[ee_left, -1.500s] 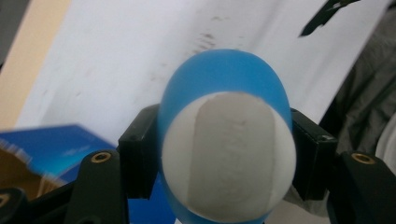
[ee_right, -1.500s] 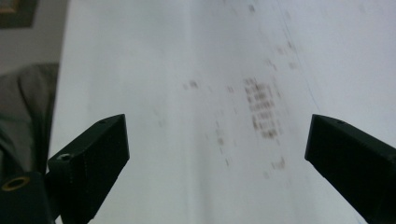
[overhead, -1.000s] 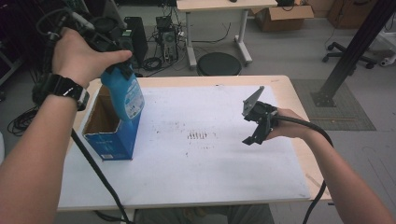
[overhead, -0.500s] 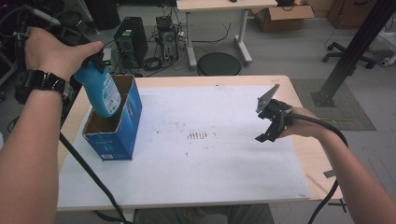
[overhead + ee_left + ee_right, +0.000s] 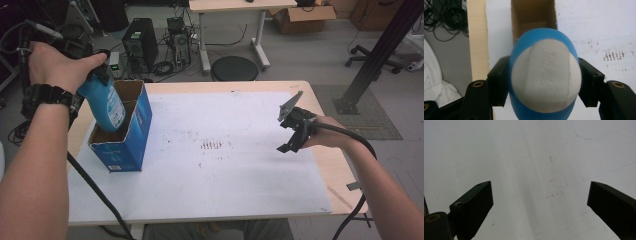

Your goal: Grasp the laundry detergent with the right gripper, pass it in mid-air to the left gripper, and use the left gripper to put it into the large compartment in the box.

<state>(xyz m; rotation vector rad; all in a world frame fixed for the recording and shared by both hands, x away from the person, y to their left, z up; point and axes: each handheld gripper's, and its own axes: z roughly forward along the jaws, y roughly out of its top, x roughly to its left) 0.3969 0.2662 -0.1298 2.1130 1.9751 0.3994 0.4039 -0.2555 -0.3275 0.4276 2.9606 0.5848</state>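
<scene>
A blue bottle [image 5: 106,107] with a white label hangs tilted, its lower end inside the open top of a blue cardboard box [image 5: 131,137] at the table's left. My left gripper [image 5: 101,71] is shut on the bottle's upper part, with a hand around the gripper. In the left gripper view the two black jaws clamp the bottle [image 5: 546,75] from both sides, and the box's brown inside [image 5: 531,15] lies beyond it. My right gripper [image 5: 294,139] is open, with nothing in it, low over the white sheet [image 5: 225,175] near the right edge. Its fingers [image 5: 474,202] stand wide apart.
The white sheet covers most of the wooden table [image 5: 332,172] and has faint dark marks [image 5: 211,145] at its middle. Behind the table on the floor are a computer tower [image 5: 137,42], a round black stool [image 5: 234,68], cables and a black post [image 5: 380,50].
My left gripper carried the bottle left and slightly down, so its lower end now sits in the box's opening. My right gripper drifted a little to the right.
</scene>
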